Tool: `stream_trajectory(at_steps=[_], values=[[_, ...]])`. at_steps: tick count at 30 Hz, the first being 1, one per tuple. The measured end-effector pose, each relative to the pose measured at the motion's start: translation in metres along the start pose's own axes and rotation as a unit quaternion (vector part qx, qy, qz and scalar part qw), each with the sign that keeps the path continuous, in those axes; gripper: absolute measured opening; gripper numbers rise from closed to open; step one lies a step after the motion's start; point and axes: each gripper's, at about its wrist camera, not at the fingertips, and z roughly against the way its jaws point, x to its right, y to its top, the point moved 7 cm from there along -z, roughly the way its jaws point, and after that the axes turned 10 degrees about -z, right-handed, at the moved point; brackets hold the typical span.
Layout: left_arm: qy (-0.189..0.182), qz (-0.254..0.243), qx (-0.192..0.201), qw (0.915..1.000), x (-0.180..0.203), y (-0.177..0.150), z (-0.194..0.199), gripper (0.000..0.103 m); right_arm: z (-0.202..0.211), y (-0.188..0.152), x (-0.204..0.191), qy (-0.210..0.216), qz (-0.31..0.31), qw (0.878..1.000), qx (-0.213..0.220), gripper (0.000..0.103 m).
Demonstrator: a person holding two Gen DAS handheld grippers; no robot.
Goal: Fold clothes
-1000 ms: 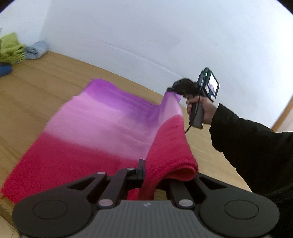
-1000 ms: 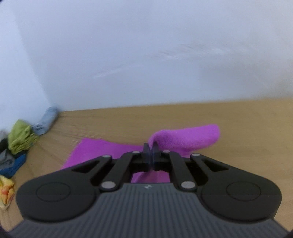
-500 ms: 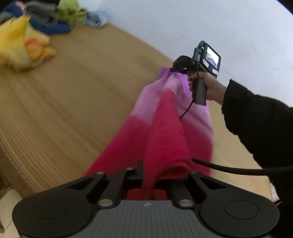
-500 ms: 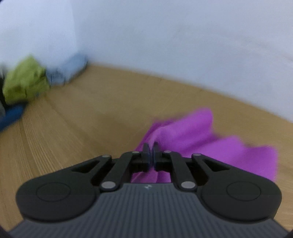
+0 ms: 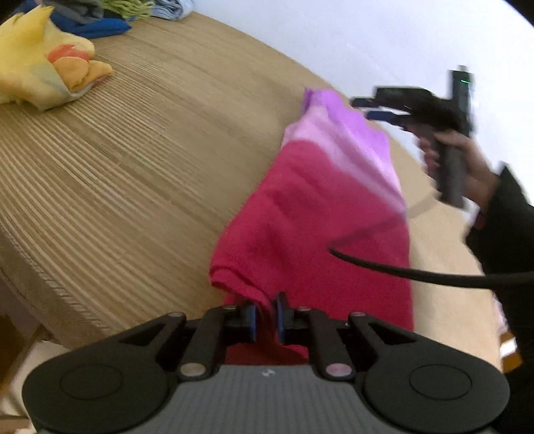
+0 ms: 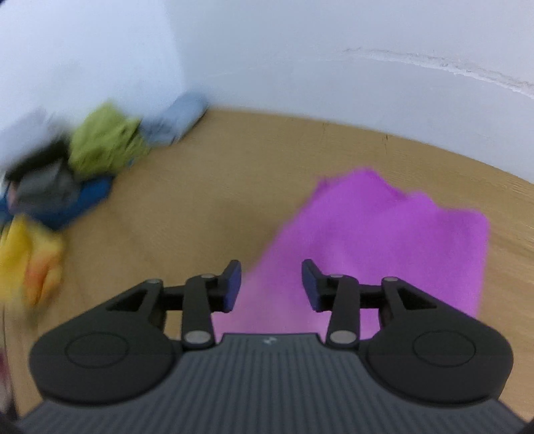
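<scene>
A towel (image 5: 320,213), red at the near end and fading through pink to purple at the far end, lies folded lengthwise on the wooden table (image 5: 133,150). My left gripper (image 5: 266,318) is shut on the towel's red near edge. My right gripper (image 6: 271,285) is open and empty above the purple end (image 6: 383,233). It also shows in the left wrist view (image 5: 380,106), held by a hand just past the purple end.
A yellow and orange cloth (image 5: 43,66) lies at the table's left. Behind it sit blue (image 5: 100,26), green (image 6: 103,143), grey (image 6: 43,187) and light blue (image 6: 180,120) clothes near the white wall. The table's front edge (image 5: 43,283) is close on the left.
My right gripper has let go of the purple end and opened. The lifted half of the towel has come down over the other half. My left gripper has loosened but still pinches the red edge.
</scene>
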Motion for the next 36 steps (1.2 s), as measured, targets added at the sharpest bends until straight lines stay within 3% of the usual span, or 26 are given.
stream_trajectory(at_steps=[4, 6, 9, 11, 14, 18, 21, 25, 31, 33, 36], values=[[0.015, -0.047, -0.028, 0.9984, -0.003, -0.008, 0.009, 0.023, 0.064, -0.08, 0.016, 0.001, 0.002, 0.999, -0.054, 0.045], [0.023, -0.06, -0.029, 0.9975, -0.007, -0.008, 0.014, 0.032, 0.093, -0.117, 0.024, 0.002, -0.024, 0.998, -0.059, 0.045], [0.034, -0.077, -0.02, 0.9963, -0.011, -0.004, 0.022, 0.036, 0.125, -0.169, 0.026, 0.011, -0.075, 0.995, -0.069, 0.045], [0.049, -0.094, -0.011, 0.9943, -0.01, 0.001, 0.025, 0.041, 0.135, -0.204, 0.022, -0.013, -0.099, 0.992, -0.076, 0.045], [0.067, -0.129, -0.004, 0.9894, -0.006, 0.006, 0.024, 0.048, 0.163, -0.241, 0.017, -0.051, -0.105, 0.992, -0.046, 0.045], [0.076, -0.169, -0.002, 0.9827, 0.003, 0.006, 0.022, 0.058, 0.2, -0.279, 0.013, -0.063, -0.147, 0.987, -0.011, 0.046], [0.068, -0.179, -0.01, 0.9814, 0.005, 0.005, 0.014, 0.058, 0.211, -0.295, 0.018, -0.08, -0.209, 0.975, 0.007, 0.045], [0.059, -0.19, -0.028, 0.9796, 0.003, 0.009, -0.001, 0.058, 0.215, -0.302, 0.014, -0.08, -0.232, 0.969, 0.025, 0.053], [-0.017, -0.2, -0.062, 0.9777, 0.006, 0.006, -0.017, 0.065, 0.199, -0.295, 0.006, -0.063, -0.249, 0.965, 0.047, 0.057], [-0.042, -0.218, -0.07, 0.9726, 0.016, 0.002, -0.019, 0.067, 0.189, -0.288, 0.0, -0.05, -0.245, 0.967, 0.046, 0.057], [-0.052, -0.252, -0.066, 0.964, 0.025, -0.005, -0.019, 0.067, 0.178, -0.281, -0.009, -0.062, -0.235, 0.969, 0.049, 0.057]])
